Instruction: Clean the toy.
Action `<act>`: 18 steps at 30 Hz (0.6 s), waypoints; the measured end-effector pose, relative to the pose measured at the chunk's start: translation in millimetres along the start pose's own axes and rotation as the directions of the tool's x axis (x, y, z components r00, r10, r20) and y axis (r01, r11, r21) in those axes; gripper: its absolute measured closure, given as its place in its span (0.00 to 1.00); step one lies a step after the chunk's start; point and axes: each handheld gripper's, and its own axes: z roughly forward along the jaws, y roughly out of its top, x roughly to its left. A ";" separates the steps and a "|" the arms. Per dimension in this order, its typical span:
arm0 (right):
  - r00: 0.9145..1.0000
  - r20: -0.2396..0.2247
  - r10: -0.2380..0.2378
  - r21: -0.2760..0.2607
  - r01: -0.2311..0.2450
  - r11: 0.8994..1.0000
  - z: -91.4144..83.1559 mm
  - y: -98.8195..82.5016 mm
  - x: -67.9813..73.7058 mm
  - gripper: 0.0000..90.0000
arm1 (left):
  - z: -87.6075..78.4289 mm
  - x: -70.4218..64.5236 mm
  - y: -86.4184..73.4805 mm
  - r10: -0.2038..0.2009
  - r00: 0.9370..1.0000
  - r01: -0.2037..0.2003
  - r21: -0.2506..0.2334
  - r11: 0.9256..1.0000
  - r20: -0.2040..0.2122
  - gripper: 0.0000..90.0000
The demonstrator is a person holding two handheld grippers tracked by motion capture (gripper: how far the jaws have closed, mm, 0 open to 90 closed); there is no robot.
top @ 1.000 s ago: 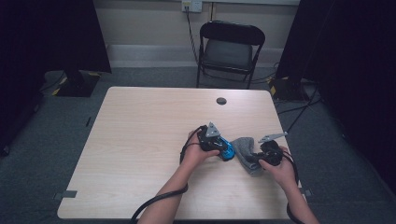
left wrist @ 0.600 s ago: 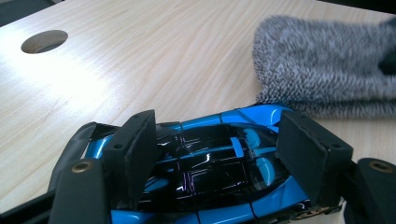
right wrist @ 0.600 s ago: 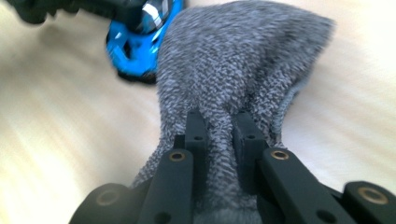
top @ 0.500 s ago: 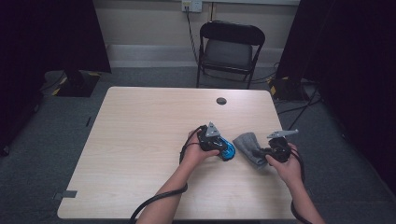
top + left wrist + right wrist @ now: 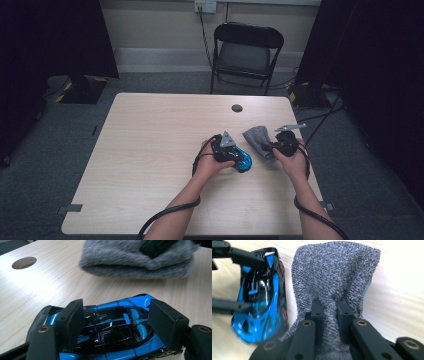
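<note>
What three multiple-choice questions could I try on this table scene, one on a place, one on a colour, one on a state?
1. Where does the grey cloth lie relative to the toy car?
A. beside it on the table
B. draped over it
C. on the chair

2. What colour is the toy car?
A. red
B. blue and black
C. yellow

3. How does the right gripper stand?
A. wide open above the cloth
B. shut on the cloth
C. shut on the car

Answers: 1 A, both gripper views show bare wood between cloth and car. 2 B, its glossy body shows so between the left gripper pads. 3 B, a bunched fold of cloth sits pinched between its pads.
</note>
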 end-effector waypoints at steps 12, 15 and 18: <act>0.995 0.005 -0.101 0.030 0.101 0.994 42.1 22.3 13.1 0.88 | -0.2 -0.6 -0.8 0.000 1.000 0.000 -0.005 1.000 0.000 0.32; 0.992 -0.007 -0.126 0.022 0.126 0.992 48.4 25.7 17.0 0.88 | -0.2 -0.7 -0.8 0.000 1.000 0.000 -0.005 1.000 0.000 0.32; 0.987 -0.017 -0.161 0.027 0.161 0.987 54.4 29.9 22.2 0.88 | -0.2 -0.8 -0.6 0.001 1.000 -0.001 -0.003 1.000 0.000 0.32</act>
